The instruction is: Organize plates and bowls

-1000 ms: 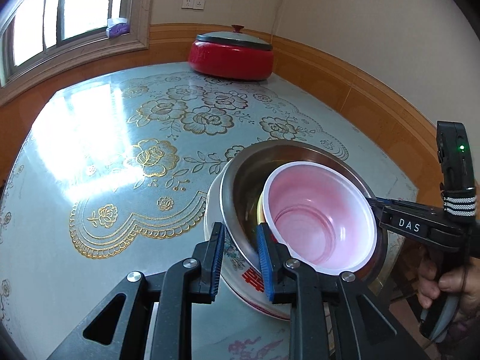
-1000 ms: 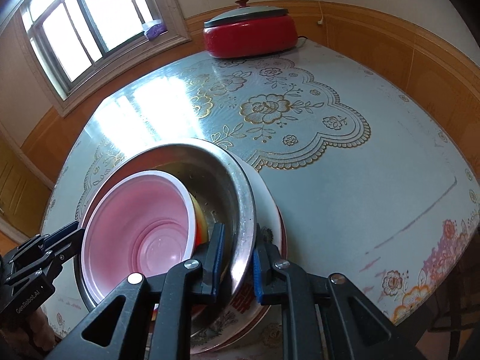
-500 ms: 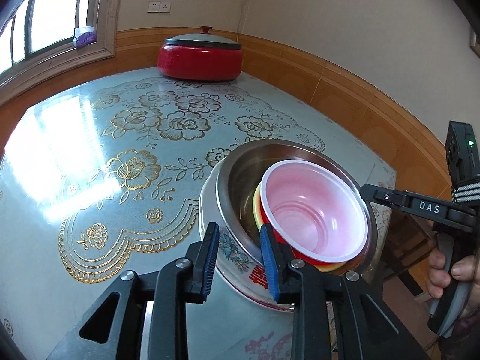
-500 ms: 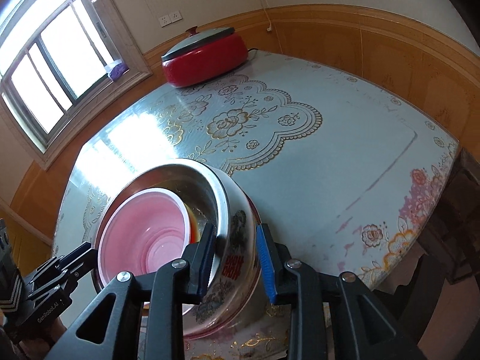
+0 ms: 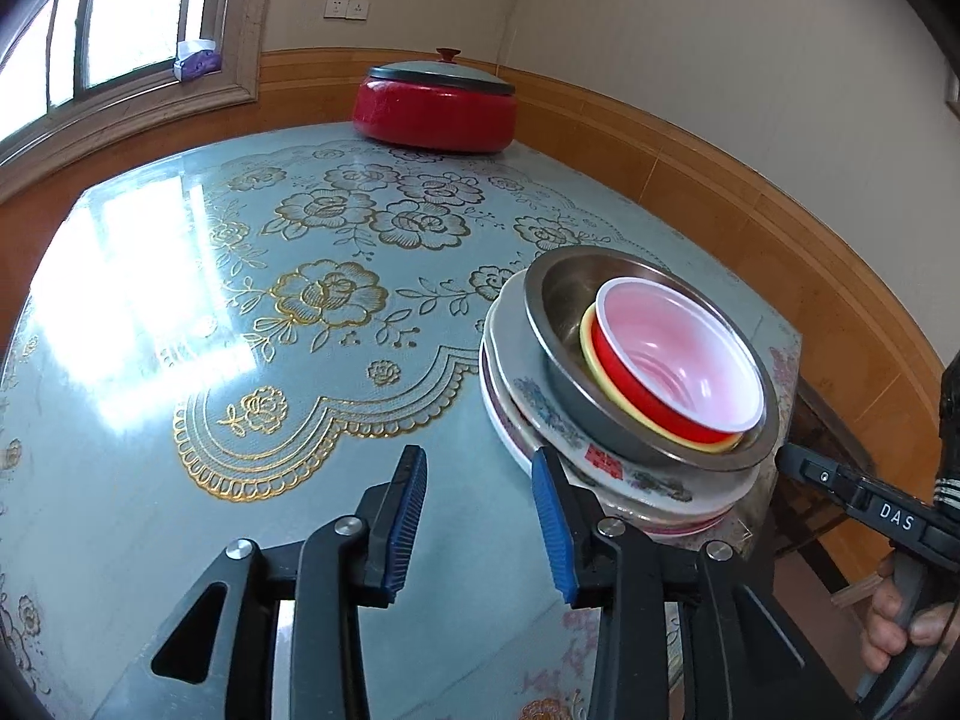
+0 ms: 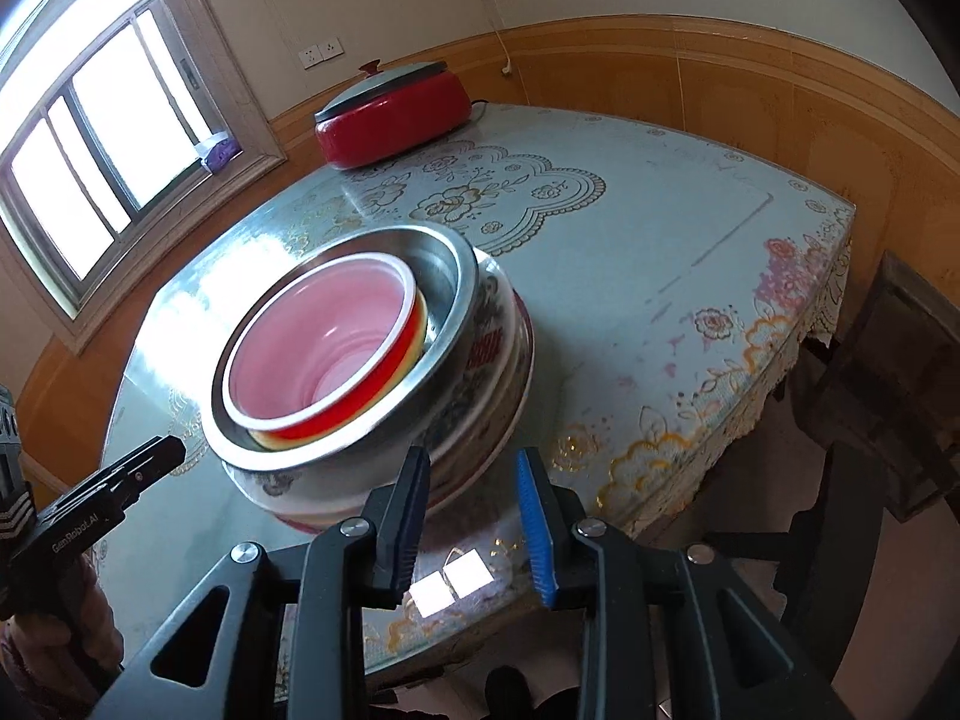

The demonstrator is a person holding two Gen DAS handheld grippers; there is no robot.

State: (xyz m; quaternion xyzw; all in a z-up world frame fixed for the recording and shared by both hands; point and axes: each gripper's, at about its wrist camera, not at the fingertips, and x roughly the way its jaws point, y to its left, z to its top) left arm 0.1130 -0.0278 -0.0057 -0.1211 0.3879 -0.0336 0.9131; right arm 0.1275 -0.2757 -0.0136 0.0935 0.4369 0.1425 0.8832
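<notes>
A stack of dishes stands near the table's front edge. A red bowl with a pink inside (image 5: 678, 378) (image 6: 324, 342) sits in a yellow bowl (image 5: 591, 336), inside a steel bowl (image 5: 558, 312) (image 6: 444, 276), on patterned plates (image 5: 636, 474) (image 6: 480, 372). My left gripper (image 5: 480, 516) is open and empty, just left of the stack. My right gripper (image 6: 474, 516) is open and empty, in front of the stack and apart from it. Each gripper shows at the edge of the other's view.
A red lidded electric pot (image 5: 435, 105) (image 6: 393, 114) stands at the table's far edge. The floral glass-topped table (image 5: 240, 312) (image 6: 660, 240) meets wood-panelled walls. A dark chair (image 6: 888, 372) stands at the right. Two white squares (image 6: 450, 582) lie near the front edge.
Both grippers have opened, let go of the stack's rim and pulled back from it. The stack now stands on the table by itself.
</notes>
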